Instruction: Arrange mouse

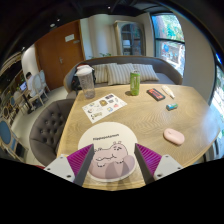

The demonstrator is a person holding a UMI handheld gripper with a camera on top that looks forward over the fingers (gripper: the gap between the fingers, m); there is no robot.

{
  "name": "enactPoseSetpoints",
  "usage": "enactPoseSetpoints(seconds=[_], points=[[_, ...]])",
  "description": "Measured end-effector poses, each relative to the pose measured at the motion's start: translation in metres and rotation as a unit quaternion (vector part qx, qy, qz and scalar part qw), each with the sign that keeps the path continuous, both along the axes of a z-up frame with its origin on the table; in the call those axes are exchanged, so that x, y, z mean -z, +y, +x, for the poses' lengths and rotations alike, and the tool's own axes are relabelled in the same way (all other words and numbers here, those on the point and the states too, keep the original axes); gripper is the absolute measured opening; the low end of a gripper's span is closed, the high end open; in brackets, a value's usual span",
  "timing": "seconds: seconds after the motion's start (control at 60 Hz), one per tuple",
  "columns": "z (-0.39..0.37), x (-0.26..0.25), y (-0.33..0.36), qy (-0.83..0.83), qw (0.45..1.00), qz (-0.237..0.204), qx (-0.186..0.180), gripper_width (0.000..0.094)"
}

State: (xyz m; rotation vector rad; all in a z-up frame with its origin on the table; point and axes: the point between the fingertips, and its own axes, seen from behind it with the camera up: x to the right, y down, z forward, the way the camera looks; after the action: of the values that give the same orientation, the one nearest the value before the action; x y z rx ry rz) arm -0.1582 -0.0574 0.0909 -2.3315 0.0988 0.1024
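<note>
Gripper view: jaws (pixel 108 165) spread apart, nothing clamped, magenta pads (pixel 150 157) on the inner faces. Between them lies a round mouse pad with a cat drawing (pixel 108 150), flat on the wooden desk (pixel 150 118). Pink mouse (pixel 174 136) sits on the desk beyond the right finger, well apart from the pad. Farther out: printed sheet (pixel 104 105), clear pitcher (pixel 86 80), contents cannot be made out, green can (pixel 134 83) upright, dark flat item (pixel 156 94), small teal object (pixel 171 104). Grey chair (pixel 45 128) stands at the desk's left side; striped sofa (pixel 120 72) beyond the far edge. Nothing lies between jaws and mouse.
</note>
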Motion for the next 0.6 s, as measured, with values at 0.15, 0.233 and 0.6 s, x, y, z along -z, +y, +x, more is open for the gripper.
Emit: enactPoseSetpoints(seconds=[0.15,0.233,0.6], points=[[-0.006,0.007,0.005,-0.009,1.000,0.008,-0.007,0.0842],[-0.009,0.011,0.003,-0.022,1.000,0.012,-0.002,0.0847],[0.086,0.031,-0.029,-0.037,0.996,0.012,0.075,0.0846]])
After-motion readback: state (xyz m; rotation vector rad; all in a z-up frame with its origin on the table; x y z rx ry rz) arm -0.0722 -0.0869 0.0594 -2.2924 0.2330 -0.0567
